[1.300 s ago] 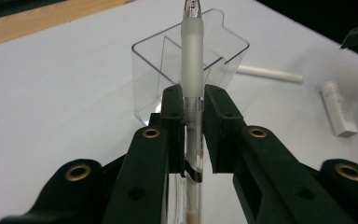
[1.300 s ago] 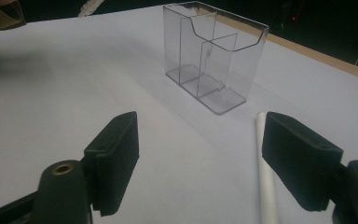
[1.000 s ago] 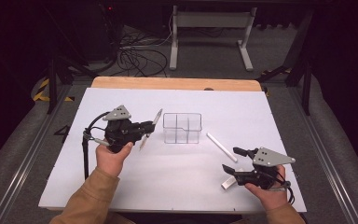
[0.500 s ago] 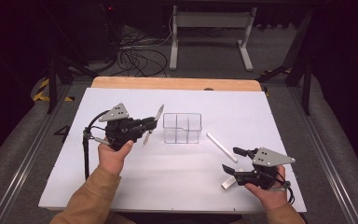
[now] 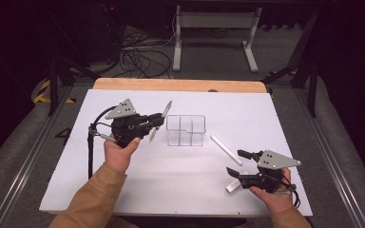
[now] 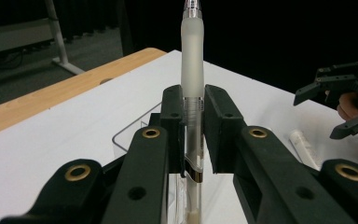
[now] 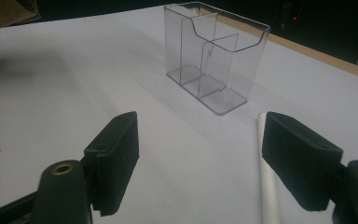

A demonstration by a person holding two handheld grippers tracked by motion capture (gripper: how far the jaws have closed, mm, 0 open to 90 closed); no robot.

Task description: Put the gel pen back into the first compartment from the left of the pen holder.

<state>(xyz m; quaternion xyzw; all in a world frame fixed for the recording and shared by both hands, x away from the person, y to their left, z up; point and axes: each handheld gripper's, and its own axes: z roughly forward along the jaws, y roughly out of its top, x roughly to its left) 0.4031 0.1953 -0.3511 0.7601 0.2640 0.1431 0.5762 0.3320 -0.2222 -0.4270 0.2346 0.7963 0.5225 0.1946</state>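
A frosted white pen point(image 6: 192, 65) with a clear lower barrel and metal clip stands nearly upright, raised off the white table just left of a clear plastic three-compartment organizer point(image 5: 186, 129), which sits upright and empty at the table's centre.

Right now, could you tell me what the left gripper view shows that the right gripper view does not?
The left gripper view alone shows the left gripper shut on a frosted pen, held upright between its pads, with the right gripper farther off, jaws apart. The right gripper view alone shows those open jaws up close, nothing between them, and the organizer's three compartments, all empty. Both views share the clear organizer, the white table, its wooden edge and a white stick lying on the table.
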